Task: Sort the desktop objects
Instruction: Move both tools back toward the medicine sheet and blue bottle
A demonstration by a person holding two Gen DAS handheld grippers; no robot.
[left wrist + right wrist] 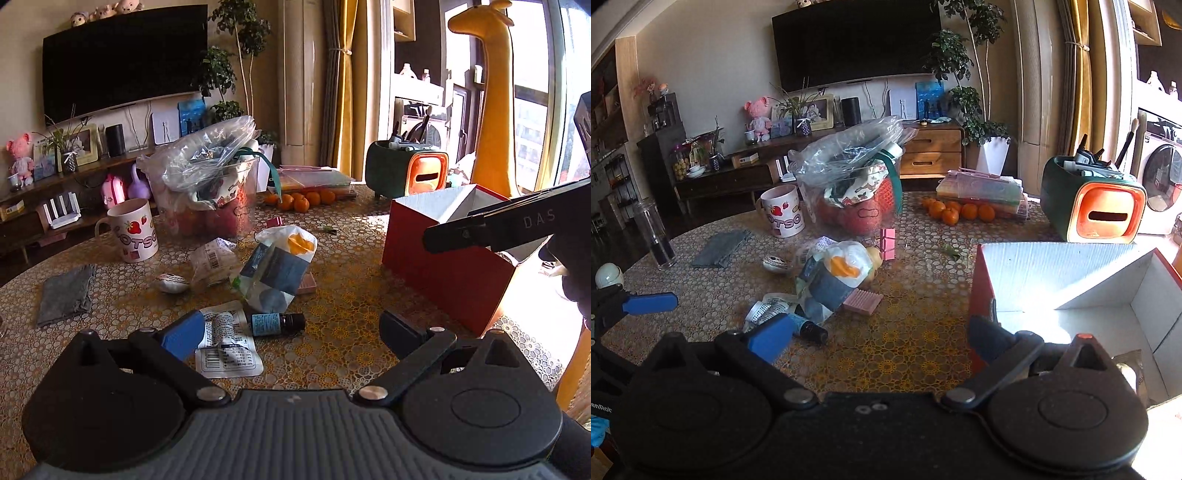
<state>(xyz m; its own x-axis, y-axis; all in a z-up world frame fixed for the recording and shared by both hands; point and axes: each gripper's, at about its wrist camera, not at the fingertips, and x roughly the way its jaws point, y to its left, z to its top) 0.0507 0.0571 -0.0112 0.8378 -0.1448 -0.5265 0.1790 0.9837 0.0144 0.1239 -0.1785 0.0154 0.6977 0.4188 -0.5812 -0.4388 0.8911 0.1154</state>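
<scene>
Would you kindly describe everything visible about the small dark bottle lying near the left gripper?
The small dark bottle lies on its side on the patterned tablecloth, with a black cap toward the red box and a blue printed label around its body. It looks like dark glass. Its base end touches or overlaps a white printed packet. The open left gripper is not touching it.

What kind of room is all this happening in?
Most likely a home living room: a big television hangs above a wooden media cabinet, and a cluttered table holds a strawberry mug and oranges.
</scene>
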